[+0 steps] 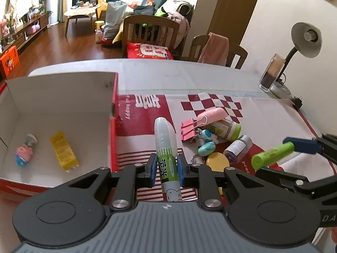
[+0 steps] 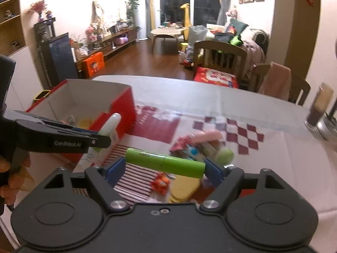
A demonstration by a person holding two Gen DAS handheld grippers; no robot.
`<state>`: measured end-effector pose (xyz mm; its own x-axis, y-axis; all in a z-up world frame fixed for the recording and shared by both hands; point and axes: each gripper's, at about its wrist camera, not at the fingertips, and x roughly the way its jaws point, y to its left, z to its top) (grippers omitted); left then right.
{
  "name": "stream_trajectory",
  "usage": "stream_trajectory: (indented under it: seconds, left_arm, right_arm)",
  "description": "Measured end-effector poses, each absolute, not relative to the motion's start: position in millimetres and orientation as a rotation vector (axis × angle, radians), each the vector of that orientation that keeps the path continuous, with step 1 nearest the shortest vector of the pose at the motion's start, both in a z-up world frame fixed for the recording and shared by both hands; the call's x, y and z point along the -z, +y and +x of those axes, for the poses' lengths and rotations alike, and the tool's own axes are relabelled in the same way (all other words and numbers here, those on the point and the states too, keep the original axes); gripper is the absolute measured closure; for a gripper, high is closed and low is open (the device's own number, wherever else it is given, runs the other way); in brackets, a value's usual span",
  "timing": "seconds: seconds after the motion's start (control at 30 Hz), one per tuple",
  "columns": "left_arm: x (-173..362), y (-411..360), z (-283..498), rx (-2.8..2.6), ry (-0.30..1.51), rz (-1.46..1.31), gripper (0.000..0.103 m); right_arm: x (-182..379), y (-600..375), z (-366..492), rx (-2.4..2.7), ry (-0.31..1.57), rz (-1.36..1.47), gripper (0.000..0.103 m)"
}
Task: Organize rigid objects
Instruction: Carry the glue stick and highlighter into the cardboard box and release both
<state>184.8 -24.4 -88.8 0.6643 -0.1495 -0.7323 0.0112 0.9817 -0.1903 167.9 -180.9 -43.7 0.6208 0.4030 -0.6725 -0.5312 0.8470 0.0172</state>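
Observation:
My left gripper is shut on a white glue bottle with a green label, held above the red and white mat, just right of the open red box. My right gripper is shut on a green tube, held end to end between its blue pads above the pile. The tube also shows in the left wrist view. Inside the box lie a yellow packet and a small pink and blue toy. The glue bottle also shows in the right wrist view.
A pile lies on the mat: pink binder clip, pink case, green-capped jar, small silver-capped bottle, yellow disc, teal and white trinkets. A glass jar and desk lamp stand far right. Chairs stand behind the table.

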Motion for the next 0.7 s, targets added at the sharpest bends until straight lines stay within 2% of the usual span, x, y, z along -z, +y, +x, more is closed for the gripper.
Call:
stream_trajectory:
  seconds: [0.7]
  left_arm:
    - [48,115,177,0.036,0.789,-0.163,0.083]
  right_arm:
    - [23,-37,182,-0.649,0.653,-0.287,0.023]
